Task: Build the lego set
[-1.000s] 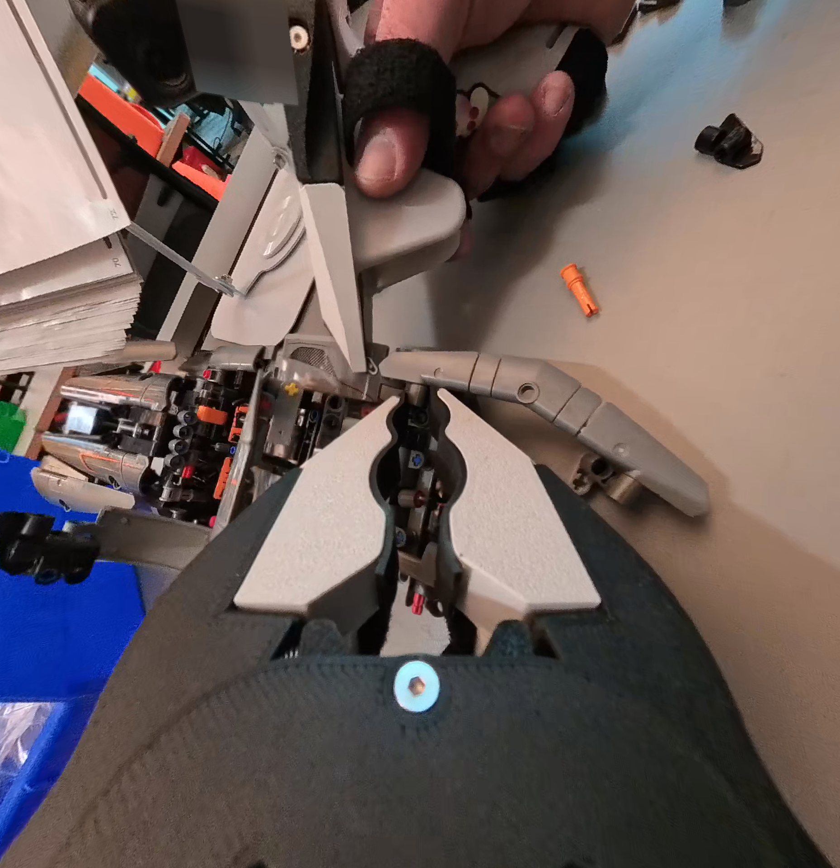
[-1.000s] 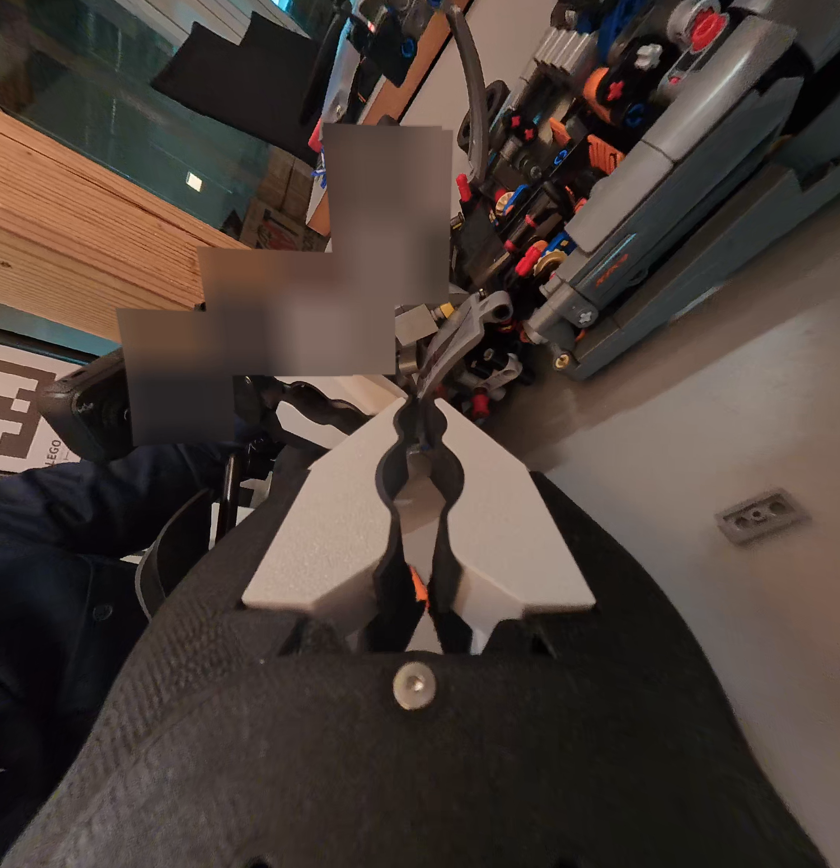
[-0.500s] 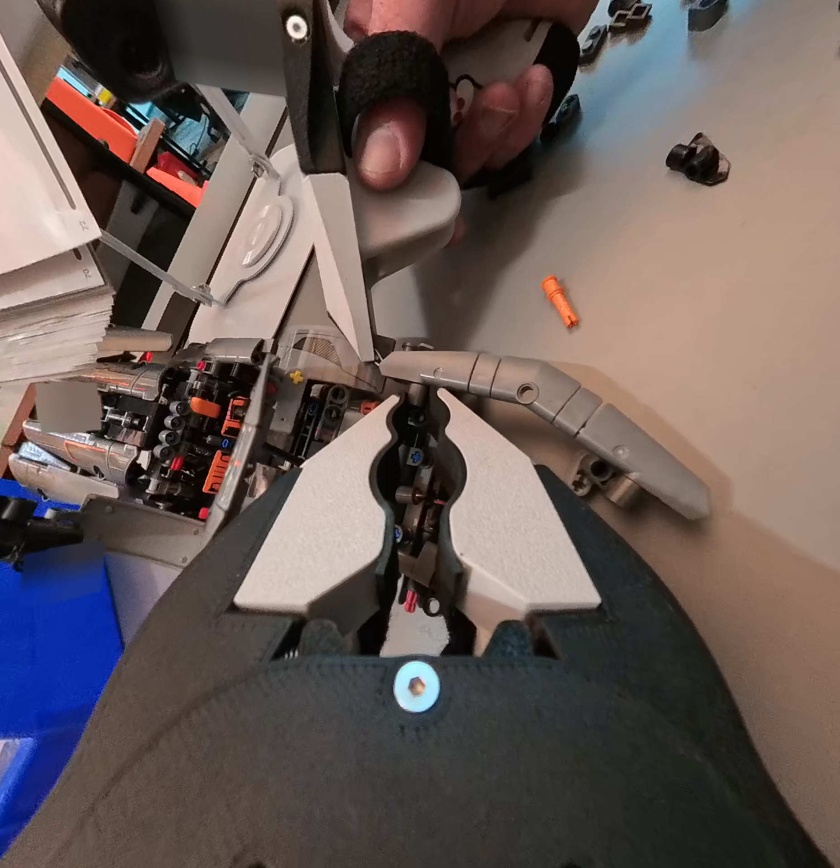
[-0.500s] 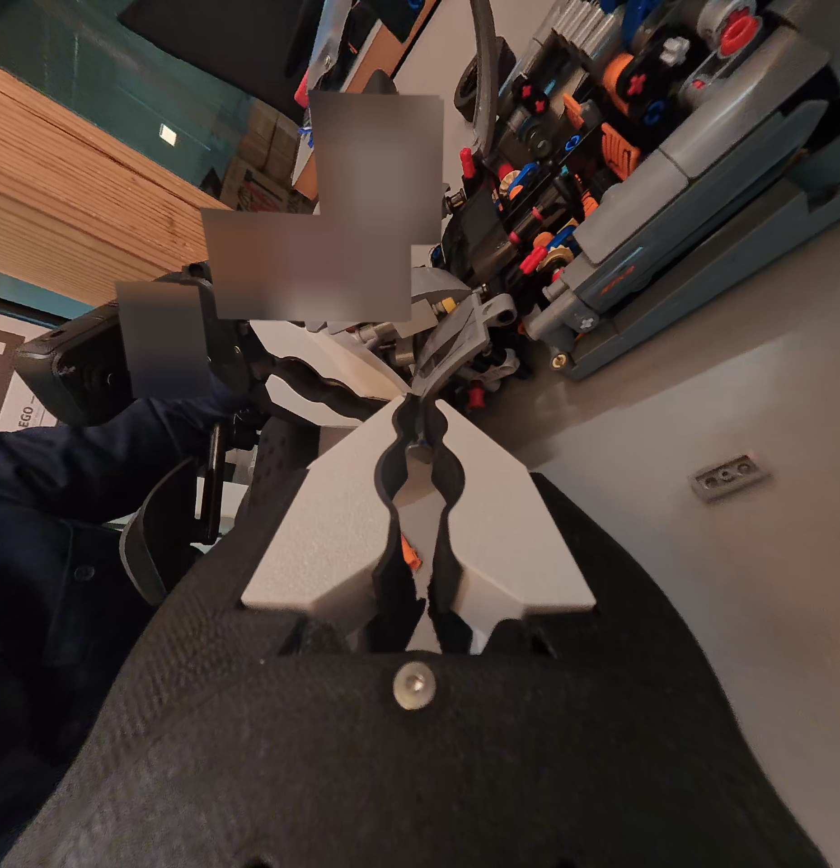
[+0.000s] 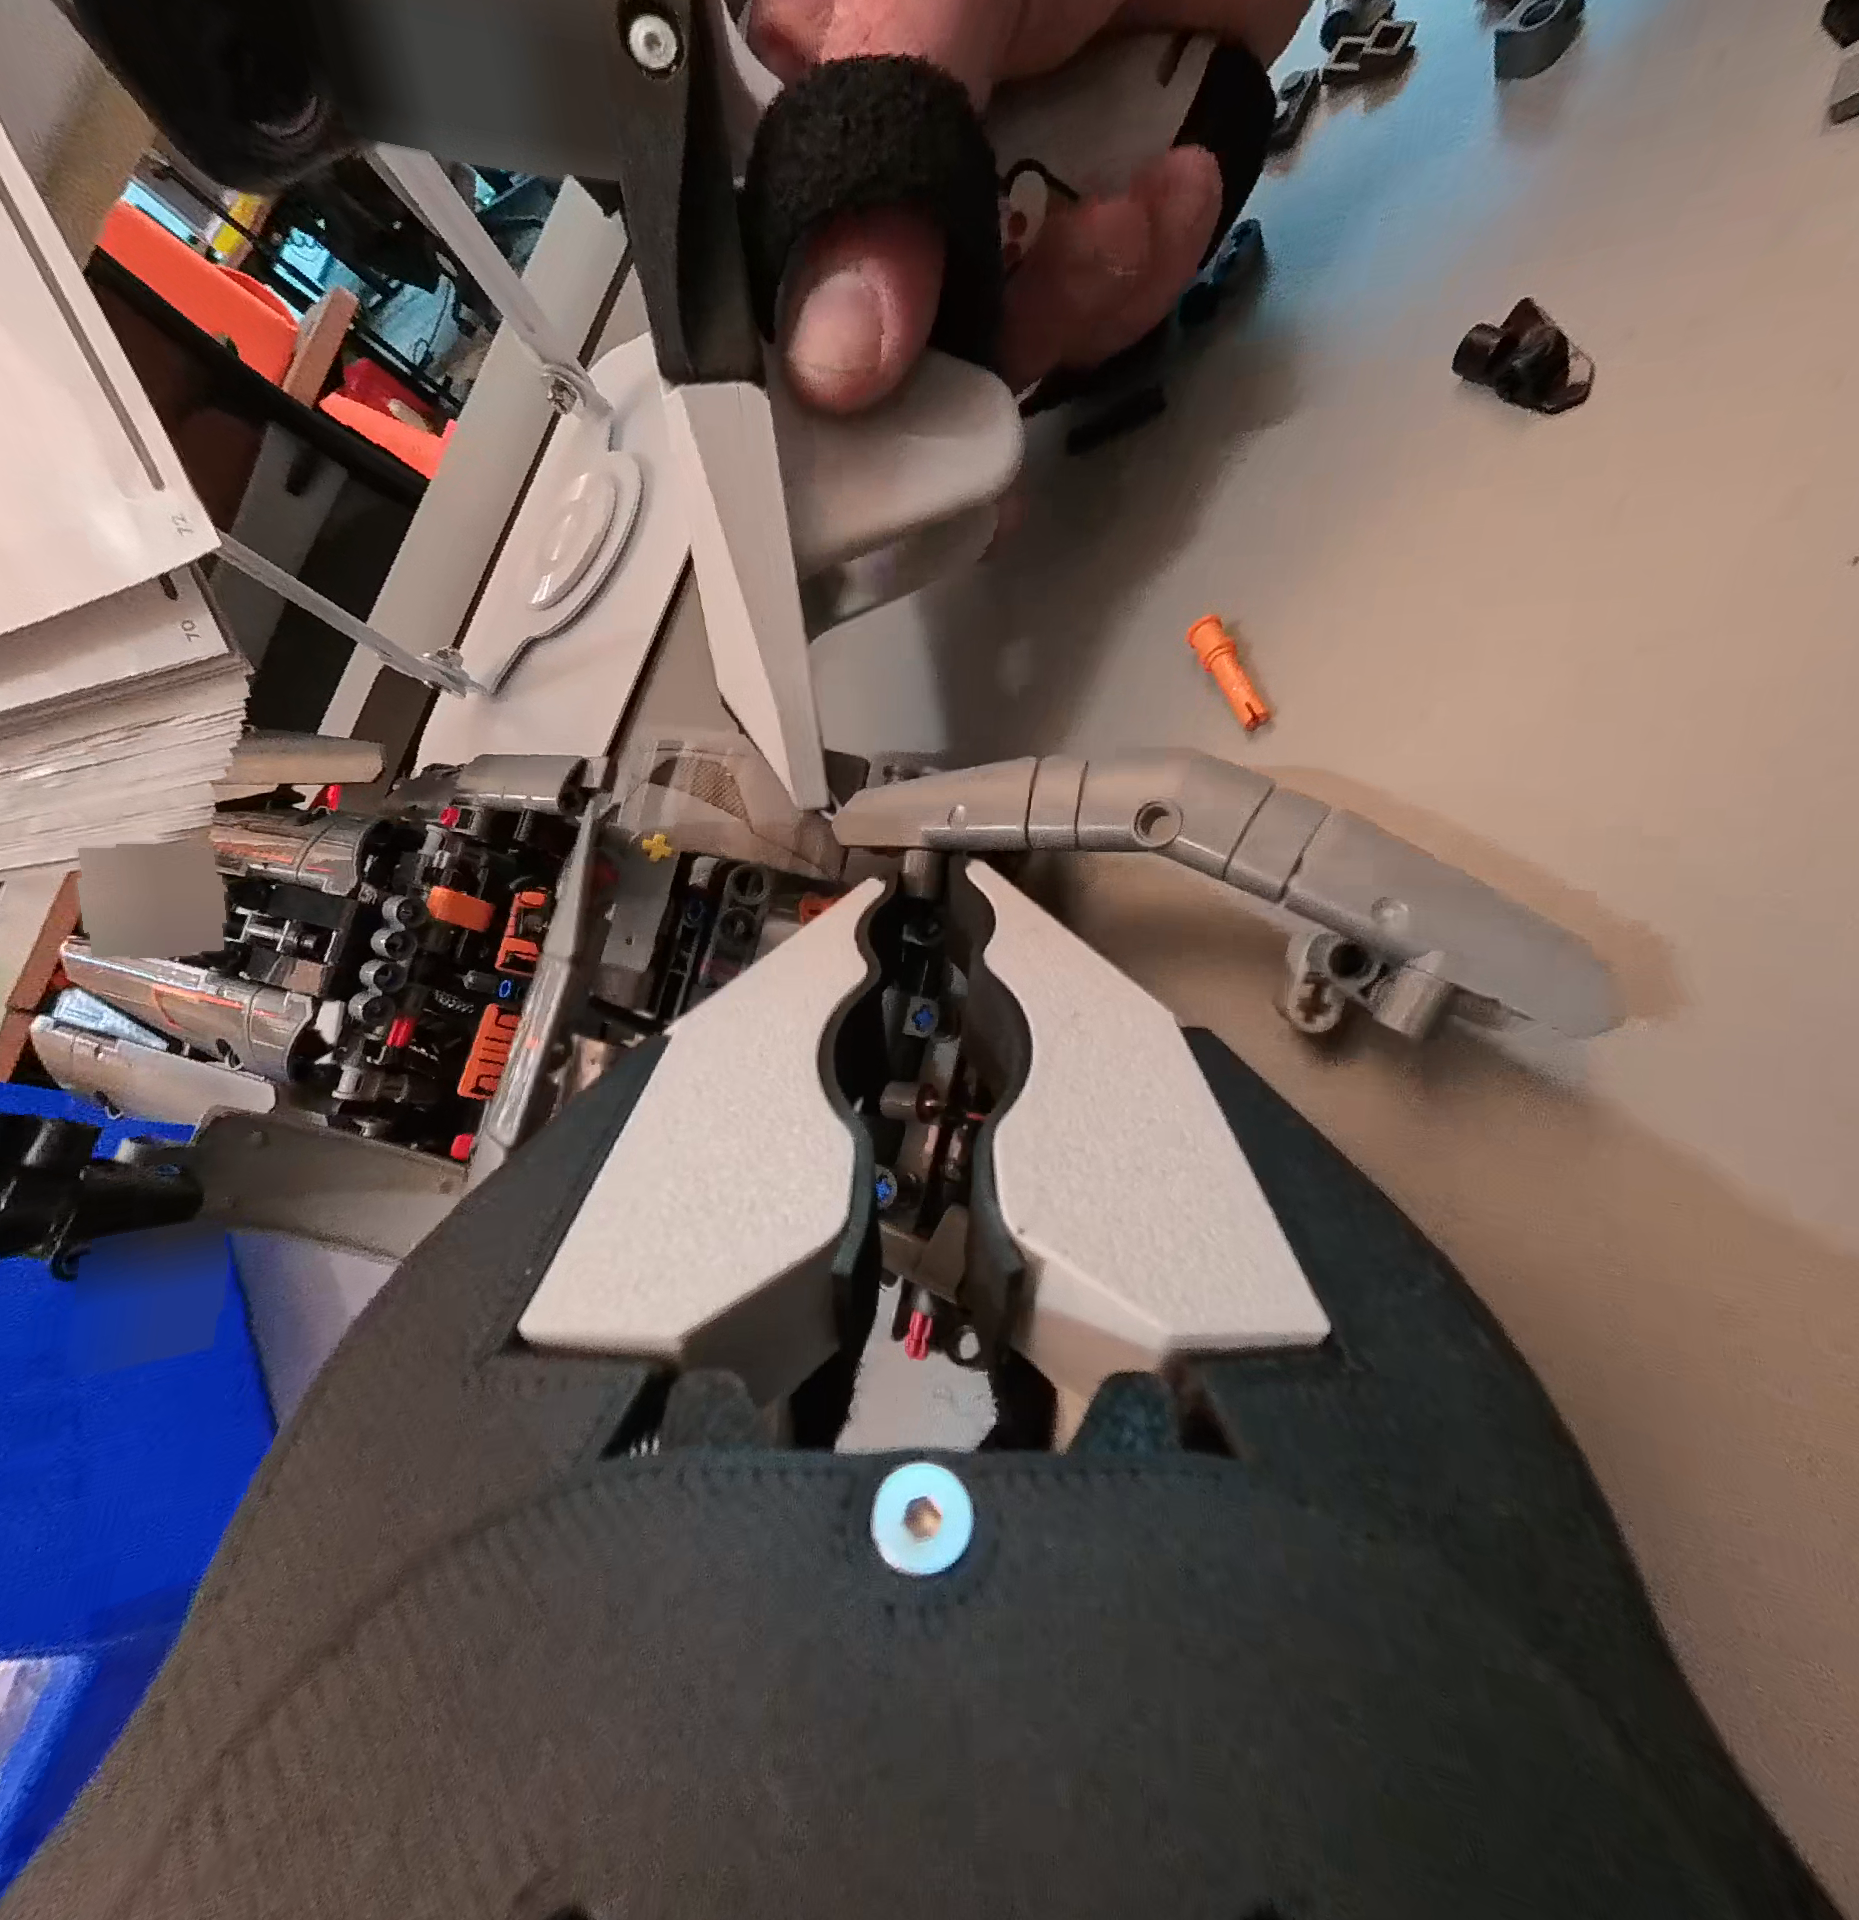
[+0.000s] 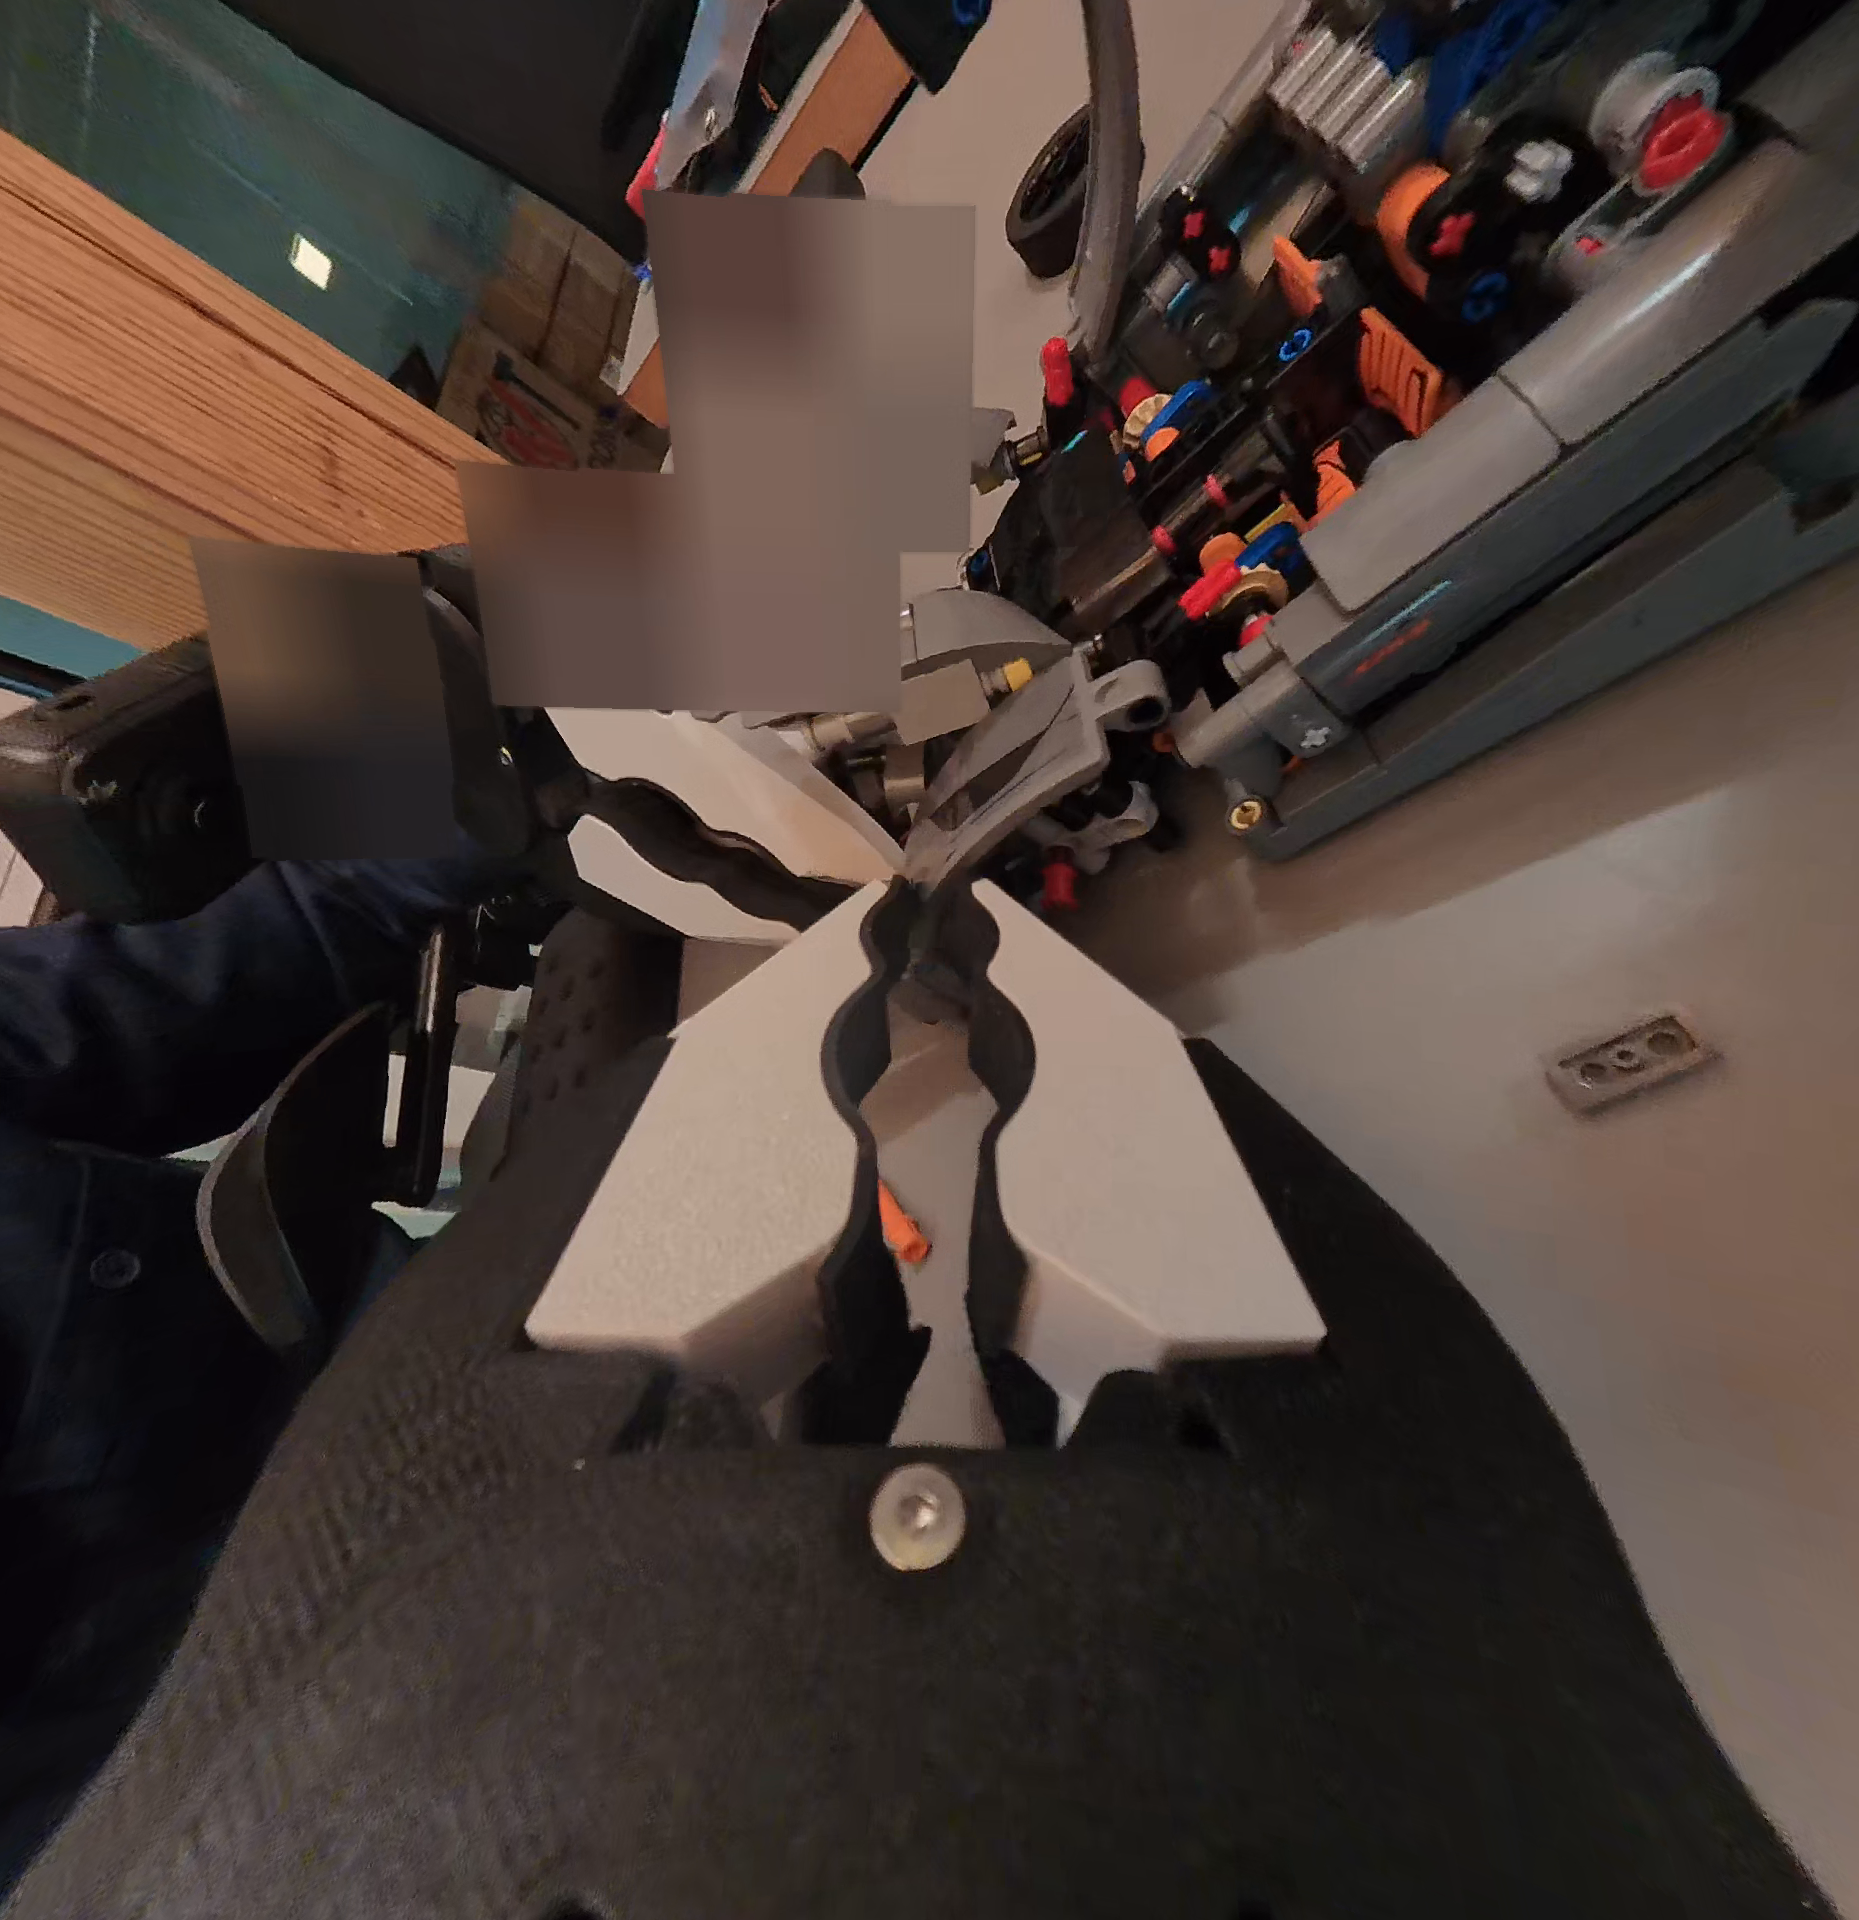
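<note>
L gripper (image 5: 925, 904) clamped the lego model (image 5: 437, 966) to steady it; R gripper (image 6: 930, 914) pinched grey curved panel (image 6: 1018, 769), lining it up at 12 o'clock.

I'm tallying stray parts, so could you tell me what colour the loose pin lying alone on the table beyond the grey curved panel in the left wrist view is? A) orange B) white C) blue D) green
A: the loose pin is orange, beyond the grey curved panel.
</note>
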The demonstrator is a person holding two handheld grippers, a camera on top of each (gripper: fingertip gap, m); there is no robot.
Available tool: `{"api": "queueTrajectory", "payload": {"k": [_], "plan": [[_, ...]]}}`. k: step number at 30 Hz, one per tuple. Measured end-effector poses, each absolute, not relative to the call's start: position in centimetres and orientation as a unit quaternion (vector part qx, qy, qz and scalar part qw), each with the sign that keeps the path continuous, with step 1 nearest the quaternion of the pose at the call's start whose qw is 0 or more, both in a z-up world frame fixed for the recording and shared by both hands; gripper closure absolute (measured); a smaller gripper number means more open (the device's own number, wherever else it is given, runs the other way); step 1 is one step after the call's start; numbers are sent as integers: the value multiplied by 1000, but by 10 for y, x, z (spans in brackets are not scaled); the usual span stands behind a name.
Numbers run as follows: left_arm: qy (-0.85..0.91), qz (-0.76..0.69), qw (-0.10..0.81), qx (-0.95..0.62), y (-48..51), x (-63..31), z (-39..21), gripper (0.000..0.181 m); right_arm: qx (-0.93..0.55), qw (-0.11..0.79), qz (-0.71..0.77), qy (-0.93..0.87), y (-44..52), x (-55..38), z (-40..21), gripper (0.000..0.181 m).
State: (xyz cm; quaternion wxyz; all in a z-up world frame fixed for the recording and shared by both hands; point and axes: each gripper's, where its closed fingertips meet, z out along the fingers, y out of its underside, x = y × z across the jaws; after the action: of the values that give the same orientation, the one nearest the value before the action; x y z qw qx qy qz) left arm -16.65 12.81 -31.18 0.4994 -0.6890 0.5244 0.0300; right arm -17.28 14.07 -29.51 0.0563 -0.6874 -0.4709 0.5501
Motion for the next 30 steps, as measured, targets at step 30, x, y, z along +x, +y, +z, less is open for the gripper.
{"api": "queueTrajectory", "payload": {"k": [30], "plan": [[495,-22,449,-744,94,-170,-281,130,-674,56,466,-570,119,-171,-319,152]]}}
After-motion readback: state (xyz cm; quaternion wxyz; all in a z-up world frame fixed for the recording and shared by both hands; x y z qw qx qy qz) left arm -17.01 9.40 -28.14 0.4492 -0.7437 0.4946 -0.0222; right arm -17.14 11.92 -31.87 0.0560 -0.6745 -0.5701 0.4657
